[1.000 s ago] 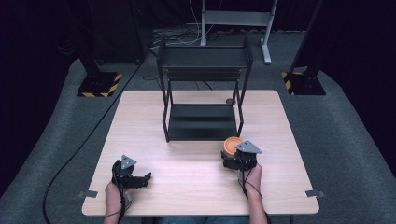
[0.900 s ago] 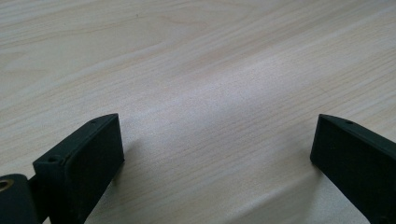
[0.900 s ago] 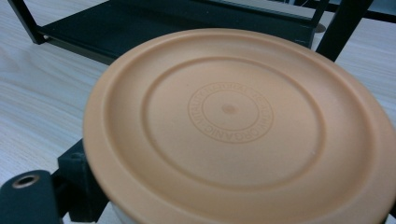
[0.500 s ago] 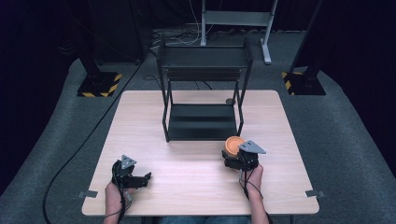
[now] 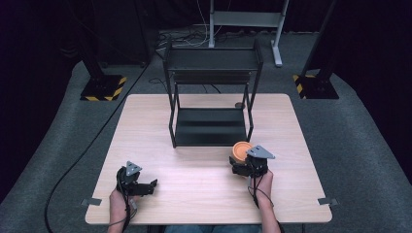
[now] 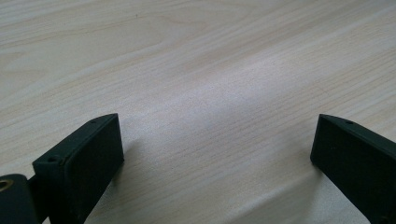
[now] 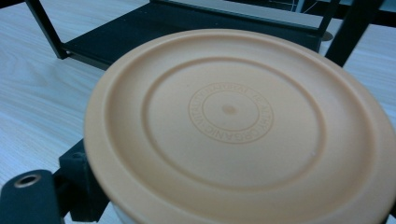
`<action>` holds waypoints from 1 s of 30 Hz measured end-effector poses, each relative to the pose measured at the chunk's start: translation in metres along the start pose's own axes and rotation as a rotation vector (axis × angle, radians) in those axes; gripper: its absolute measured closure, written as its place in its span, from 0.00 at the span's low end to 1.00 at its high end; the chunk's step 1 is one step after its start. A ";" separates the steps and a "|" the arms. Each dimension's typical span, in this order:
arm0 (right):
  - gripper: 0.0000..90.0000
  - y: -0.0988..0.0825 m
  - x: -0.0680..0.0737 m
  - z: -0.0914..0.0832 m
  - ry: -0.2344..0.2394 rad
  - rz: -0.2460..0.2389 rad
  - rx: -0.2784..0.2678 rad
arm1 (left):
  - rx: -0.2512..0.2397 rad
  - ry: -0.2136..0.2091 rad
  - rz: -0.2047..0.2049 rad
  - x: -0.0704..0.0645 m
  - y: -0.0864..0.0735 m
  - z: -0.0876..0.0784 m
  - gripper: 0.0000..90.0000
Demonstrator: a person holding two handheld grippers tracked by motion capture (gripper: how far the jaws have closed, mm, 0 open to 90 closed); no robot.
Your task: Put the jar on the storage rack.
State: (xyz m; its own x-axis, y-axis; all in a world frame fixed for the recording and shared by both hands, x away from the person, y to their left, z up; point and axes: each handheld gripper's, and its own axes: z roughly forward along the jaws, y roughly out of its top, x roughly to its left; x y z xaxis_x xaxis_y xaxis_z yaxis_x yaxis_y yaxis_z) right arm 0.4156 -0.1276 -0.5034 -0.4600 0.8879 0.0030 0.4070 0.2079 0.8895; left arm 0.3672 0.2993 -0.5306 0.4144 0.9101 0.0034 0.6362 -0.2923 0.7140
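My right gripper (image 5: 238, 164) is at the table's right front, shut on an orange round plate (image 5: 241, 149). In the right gripper view the plate (image 7: 233, 116) is tilted toward the camera, showing raised rings and an embossed circle of letters; it covers most of the jaws. My left gripper (image 5: 151, 185) rests low over the table (image 5: 194, 170) at the left front. Its jaws stand wide open, with only bare wood (image 6: 217, 93) between them. A hand holds each gripper from the near edge.
A black two-tier metal rack (image 5: 211, 127) stands at the table's middle back, just beyond the plate; its lower shelf (image 7: 187, 23) is near. A small dark round thing (image 5: 239, 105) lies by the rack's right rear leg. Black stands flank the table on the floor.
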 end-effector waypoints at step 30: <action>0.10 0.022 0.009 0.000 0.029 -0.032 -0.027 | 0.000 0.000 0.000 0.000 0.000 0.000 0.02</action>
State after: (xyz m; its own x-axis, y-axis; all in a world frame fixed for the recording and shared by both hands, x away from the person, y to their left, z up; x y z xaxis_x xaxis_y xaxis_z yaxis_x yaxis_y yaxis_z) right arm 0.4208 -0.1154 -0.4837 -0.4955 0.8685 -0.0131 0.3699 0.2246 0.9015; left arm 0.3672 0.2993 -0.5306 0.4143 0.9101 0.0035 0.6365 -0.2925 0.7137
